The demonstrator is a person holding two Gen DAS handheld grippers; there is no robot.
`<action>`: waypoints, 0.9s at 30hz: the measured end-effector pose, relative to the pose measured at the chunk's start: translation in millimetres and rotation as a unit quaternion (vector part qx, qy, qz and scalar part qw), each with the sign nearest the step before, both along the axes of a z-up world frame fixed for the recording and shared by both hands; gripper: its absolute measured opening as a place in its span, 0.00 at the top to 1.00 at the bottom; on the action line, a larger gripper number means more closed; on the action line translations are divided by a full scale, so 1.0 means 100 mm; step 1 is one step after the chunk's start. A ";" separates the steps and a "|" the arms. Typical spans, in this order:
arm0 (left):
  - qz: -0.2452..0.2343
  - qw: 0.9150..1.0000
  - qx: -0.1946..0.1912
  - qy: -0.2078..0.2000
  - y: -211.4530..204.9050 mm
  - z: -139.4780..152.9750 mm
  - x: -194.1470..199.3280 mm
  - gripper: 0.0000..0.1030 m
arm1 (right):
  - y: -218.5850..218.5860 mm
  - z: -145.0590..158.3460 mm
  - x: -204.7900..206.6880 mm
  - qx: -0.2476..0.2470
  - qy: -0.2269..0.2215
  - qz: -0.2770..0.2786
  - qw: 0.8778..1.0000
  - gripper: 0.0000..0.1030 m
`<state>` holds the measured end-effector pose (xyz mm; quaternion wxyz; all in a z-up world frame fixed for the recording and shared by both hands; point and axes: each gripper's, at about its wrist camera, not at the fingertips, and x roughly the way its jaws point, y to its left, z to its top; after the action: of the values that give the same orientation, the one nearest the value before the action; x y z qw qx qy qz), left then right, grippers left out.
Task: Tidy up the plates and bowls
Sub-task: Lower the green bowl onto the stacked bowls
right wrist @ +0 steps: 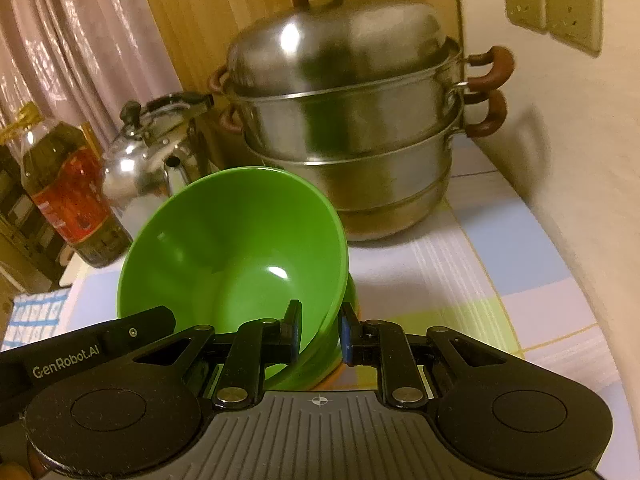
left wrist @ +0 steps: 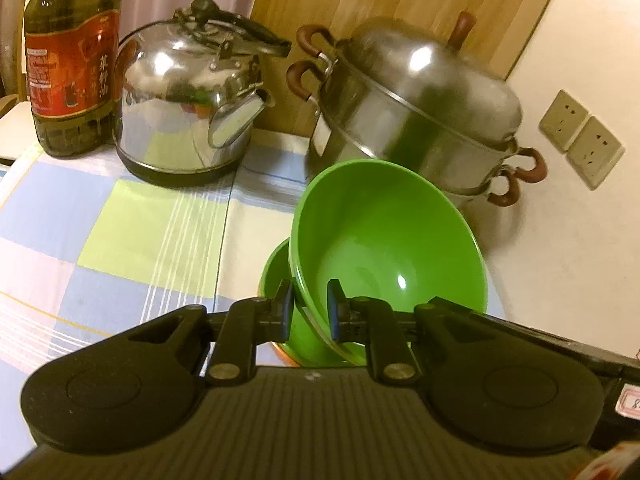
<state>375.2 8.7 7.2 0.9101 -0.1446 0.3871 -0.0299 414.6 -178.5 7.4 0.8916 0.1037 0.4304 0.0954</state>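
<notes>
A green bowl [left wrist: 384,240] is tilted on top of a second green bowl [left wrist: 280,280] that rests on the checked cloth. My left gripper [left wrist: 309,312] is shut on the upper bowl's near rim, one finger inside and one outside. The same upper bowl [right wrist: 236,240] shows in the right wrist view, with my right gripper [right wrist: 320,330] shut on its rim from the other side. The lower bowl [right wrist: 352,292] peeks out behind that rim. An orange edge shows under the stack; I cannot tell what it is.
A steel stacked steamer pot [left wrist: 416,112] with brown handles stands right behind the bowls by the wall. A steel kettle [left wrist: 188,104] and an oil bottle [left wrist: 72,60] stand at the back left. Wall sockets [left wrist: 580,136] are at the right. The checked cloth [left wrist: 120,232] covers the table.
</notes>
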 end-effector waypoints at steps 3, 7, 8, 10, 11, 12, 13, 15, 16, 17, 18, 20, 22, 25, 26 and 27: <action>0.001 1.000 0.001 0.009 0.02 -0.09 0.05 0.85 | 0.05 -0.10 0.06 -0.007 0.008 0.006 1.000 0.81; 0.000 1.000 0.003 0.018 0.02 -0.20 0.10 0.86 | 0.12 -0.21 0.10 -0.028 0.013 0.013 0.999 0.81; -0.001 1.000 0.004 0.020 0.02 -0.22 0.11 0.86 | 0.13 -0.24 0.10 -0.033 0.013 0.016 0.999 0.81; -0.001 1.000 0.003 0.022 0.03 -0.26 0.12 0.86 | 0.16 -0.28 0.10 -0.042 0.015 0.019 0.999 0.81; -0.001 1.000 0.003 0.024 0.03 -0.27 0.12 0.86 | 0.16 -0.30 0.11 -0.044 0.015 0.020 0.999 0.81; -0.001 1.000 0.003 0.025 0.03 -0.28 0.13 0.86 | 0.17 -0.32 0.11 -0.047 0.015 0.022 0.999 0.81; -0.001 1.000 0.002 0.028 0.03 -0.30 0.13 0.86 | 0.17 -0.33 0.11 -0.050 0.015 0.023 0.998 0.81; 0.000 1.000 0.001 0.031 0.03 -0.33 0.14 0.86 | 0.20 -0.34 0.10 -0.061 0.009 0.026 0.998 0.81; 0.000 0.999 0.001 0.032 0.03 -0.34 0.14 0.86 | 0.21 -0.35 0.10 -0.066 0.007 0.028 0.997 0.81; 0.000 0.999 0.000 0.033 0.03 -0.35 0.14 0.86 | 0.22 -0.35 0.10 -0.072 0.005 0.029 0.997 0.81; 0.000 0.999 -0.001 0.034 0.04 -0.36 0.14 0.85 | 0.23 -0.35 0.09 -0.076 0.004 0.030 0.997 0.81; -0.001 0.999 0.000 0.034 0.04 -0.37 0.14 0.86 | 0.25 -0.36 0.08 -0.086 0.001 0.035 0.996 0.81; -0.002 0.999 0.001 0.033 0.04 -0.38 0.15 0.86 | 0.27 -0.37 0.08 -0.094 0.000 0.038 0.995 0.81; -0.002 0.999 0.003 0.033 0.03 -0.39 0.15 0.86 | 0.29 -0.39 0.07 -0.106 -0.004 0.043 0.993 0.81; -0.001 0.999 0.002 0.034 0.03 -0.40 0.16 0.85 | 0.31 -0.39 0.07 -0.111 -0.005 0.046 0.993 0.80; -0.001 0.999 0.002 0.035 0.04 -0.41 0.16 0.85 | 0.32 -0.40 0.07 -0.115 -0.007 0.048 0.992 0.80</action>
<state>391.6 12.3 -33.4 0.8961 -0.1436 0.4192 -0.0250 421.5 -146.6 -32.3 0.8948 -0.0209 0.4369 0.0891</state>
